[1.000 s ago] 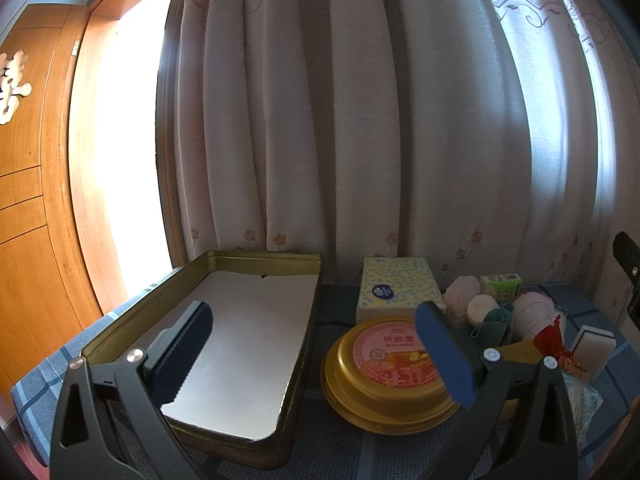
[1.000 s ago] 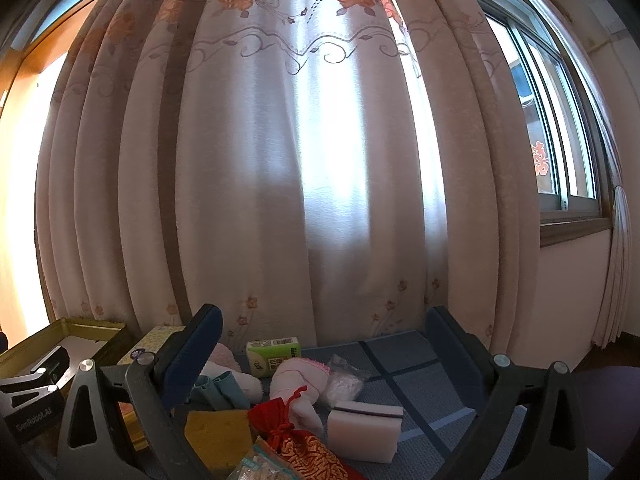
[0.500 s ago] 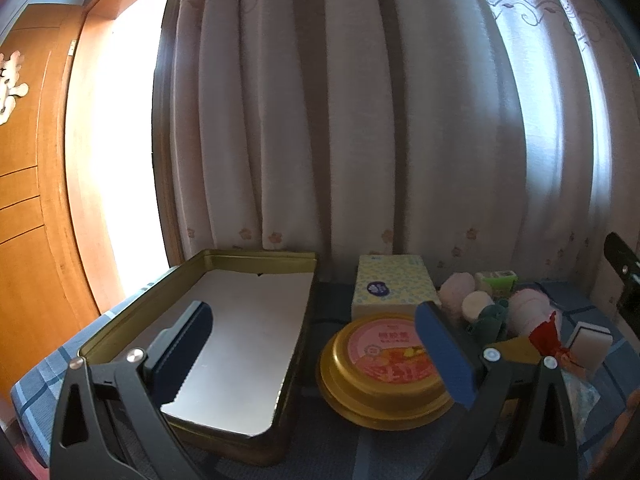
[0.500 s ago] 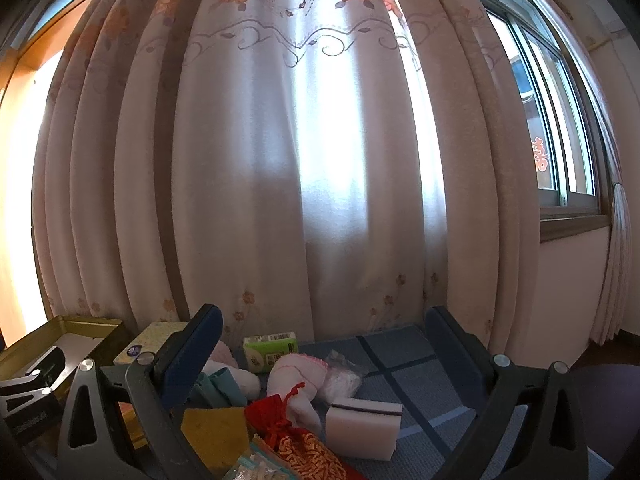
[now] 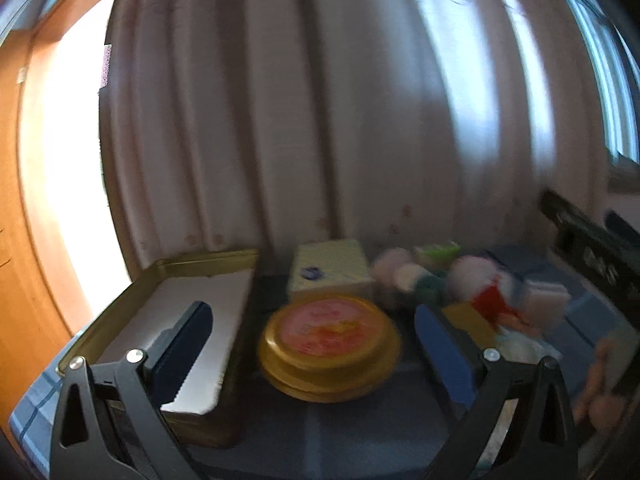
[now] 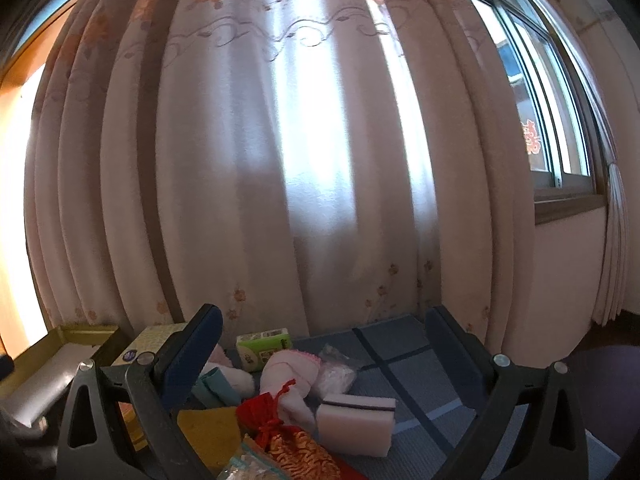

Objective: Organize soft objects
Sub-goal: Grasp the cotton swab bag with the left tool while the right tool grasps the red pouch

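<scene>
The left hand-held gripper (image 5: 312,336) has swung right, blurring its view; both it and the right hand-held gripper (image 6: 320,356) hang released, grasping nothing, so sorting has not begun. Left of the round gold tin (image 5: 328,354), the rectangular tin (image 5: 120,320) holds only a liner. Right of it, the soft pile (image 6: 288,376) waits on the bench.

Floral curtain (image 6: 256,168) behind; window (image 6: 536,92) at right; wood panel (image 5: 24,280) far left.
</scene>
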A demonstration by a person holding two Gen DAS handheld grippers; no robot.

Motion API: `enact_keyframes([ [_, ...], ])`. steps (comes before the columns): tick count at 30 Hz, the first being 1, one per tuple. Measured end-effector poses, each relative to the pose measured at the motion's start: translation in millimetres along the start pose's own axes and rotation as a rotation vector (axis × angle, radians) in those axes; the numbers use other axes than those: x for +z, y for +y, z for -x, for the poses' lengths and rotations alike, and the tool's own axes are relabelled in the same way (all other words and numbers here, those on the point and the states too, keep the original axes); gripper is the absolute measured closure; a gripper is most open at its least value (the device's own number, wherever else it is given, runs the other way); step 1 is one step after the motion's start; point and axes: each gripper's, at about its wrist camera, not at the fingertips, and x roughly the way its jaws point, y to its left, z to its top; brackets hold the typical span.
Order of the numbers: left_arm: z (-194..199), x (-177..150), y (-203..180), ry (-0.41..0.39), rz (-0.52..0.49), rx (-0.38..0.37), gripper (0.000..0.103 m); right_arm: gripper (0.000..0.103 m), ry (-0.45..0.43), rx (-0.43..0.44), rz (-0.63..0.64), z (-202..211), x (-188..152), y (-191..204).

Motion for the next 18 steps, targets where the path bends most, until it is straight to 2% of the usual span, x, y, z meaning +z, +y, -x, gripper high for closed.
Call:
enact_keyframes([
  [2, 2, -1, -9, 0.022, -0.028, -0.031, 0.0, 0.001, -0.018, -0.027, -0.013, 2, 1, -10],
  [9, -5, -8, -52, 0.143, -0.105, -0.225, 0.0, 0.001, -0.031, -0.158, 0.002, -3, 6, -55],
  [14, -5, -15, -87, 0.248, -0.17, -0.368, 0.001, 0.001, 0.031, -0.189, -0.122, -11, 5, -91],
  [16, -7, -19, -96, 0.276, -0.189, -0.395, 0.001, 0.001, 0.06, -0.19, -0.152, -16, 4, -97],
  [18, -10, -22, -106, 0.298, -0.213, -0.384, 0.001, 0.001, 0.085, -0.176, -0.167, -19, 3, -99],
])
